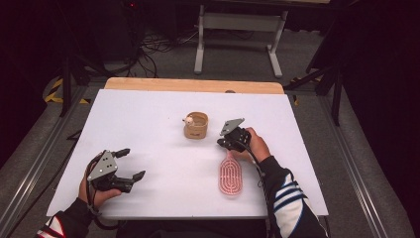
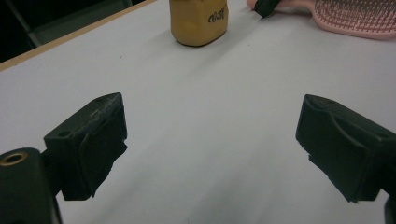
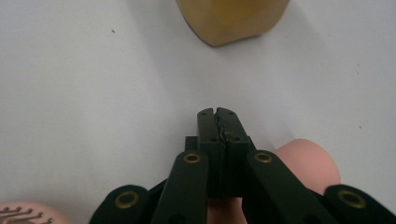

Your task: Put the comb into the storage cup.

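Nearest the person, the left gripper (image 1: 130, 163) rests low over bare table (image 1: 148, 129) with its jaws spread wide and nothing between them.

Further in, the brush (image 1: 230, 177) lies flat, bristles up, on the right half of the table. It is pink, oval, with concentric bristle rows and a rounded handle end (image 3: 306, 163). The right gripper (image 3: 217, 113) sits at that handle end with its jaws pressed together; they appear to pinch the handle from above (the contact itself is hidden under the linkage).

Risk, as judged: the hold looks to be on the very end of a smooth, rounded handle, so on a lift the brush could pivot or slip out.

Farthest, the cup (image 1: 196, 125) stands just beyond the right gripper; a swinging brush head could knock it.
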Tool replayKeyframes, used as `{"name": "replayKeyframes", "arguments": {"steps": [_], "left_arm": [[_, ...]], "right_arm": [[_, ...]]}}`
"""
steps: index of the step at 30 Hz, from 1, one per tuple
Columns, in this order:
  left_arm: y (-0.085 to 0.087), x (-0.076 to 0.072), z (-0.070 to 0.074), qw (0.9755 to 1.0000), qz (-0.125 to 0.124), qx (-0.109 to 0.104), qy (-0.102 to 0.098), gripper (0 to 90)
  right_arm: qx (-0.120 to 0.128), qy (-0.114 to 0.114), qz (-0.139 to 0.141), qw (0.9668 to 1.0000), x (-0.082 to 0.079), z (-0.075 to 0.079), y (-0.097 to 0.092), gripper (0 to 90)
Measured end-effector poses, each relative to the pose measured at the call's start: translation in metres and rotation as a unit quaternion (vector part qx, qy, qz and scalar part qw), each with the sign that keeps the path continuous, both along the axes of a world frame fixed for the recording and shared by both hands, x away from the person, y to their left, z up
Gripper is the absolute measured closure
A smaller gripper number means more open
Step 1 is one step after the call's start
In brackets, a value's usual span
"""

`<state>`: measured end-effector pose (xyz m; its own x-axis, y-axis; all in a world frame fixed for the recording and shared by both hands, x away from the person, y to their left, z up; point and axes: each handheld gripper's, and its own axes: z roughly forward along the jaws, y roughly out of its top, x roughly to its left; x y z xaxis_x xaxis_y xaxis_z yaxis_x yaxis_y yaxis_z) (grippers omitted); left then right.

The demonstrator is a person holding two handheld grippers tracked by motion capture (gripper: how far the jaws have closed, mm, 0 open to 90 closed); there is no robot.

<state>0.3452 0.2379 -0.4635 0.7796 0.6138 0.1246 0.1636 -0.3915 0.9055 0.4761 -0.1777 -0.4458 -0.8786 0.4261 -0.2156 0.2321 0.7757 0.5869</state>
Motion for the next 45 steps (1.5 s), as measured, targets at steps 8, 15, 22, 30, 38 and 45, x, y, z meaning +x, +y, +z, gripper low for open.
{"name": "replayKeyframes", "arguments": {"steps": [8, 15, 22, 30, 38, 45], "left_arm": [[0.001, 0.000, 0.000, 1.0000, -0.002, 0.000, 0.003, 9.8], [-0.001, 0.000, -0.001, 1.0000, -0.004, 0.003, 0.004, 9.8], [0.001, 0.000, 0.000, 1.0000, -0.006, 0.003, 0.003, 9.8], [0.001, -0.001, 0.000, 1.0000, -0.006, 0.005, 0.002, 9.6], [0.001, -0.002, 0.001, 0.9999, -0.007, 0.012, -0.002, 9.4], [0.002, -0.003, 0.003, 0.9999, -0.006, 0.013, -0.006, 9.4]], "right_arm": [[-0.006, 0.031, -0.042, 0.9986, 0.001, 0.004, -0.026, 88.7], [-0.013, 0.062, -0.072, 0.9953, -0.004, 0.008, -0.045, 88.3], [-0.012, 0.092, -0.094, 0.9913, -0.016, 0.010, -0.065, 88.8], [-0.016, 0.109, -0.099, 0.9890, -0.031, 0.012, -0.082, 89.1], [-0.008, 0.111, -0.099, 0.9888, -0.052, 0.011, -0.094, 88.2], [-0.003, 0.110, -0.101, 0.9888, -0.068, 0.010, -0.100, 88.5]]}}
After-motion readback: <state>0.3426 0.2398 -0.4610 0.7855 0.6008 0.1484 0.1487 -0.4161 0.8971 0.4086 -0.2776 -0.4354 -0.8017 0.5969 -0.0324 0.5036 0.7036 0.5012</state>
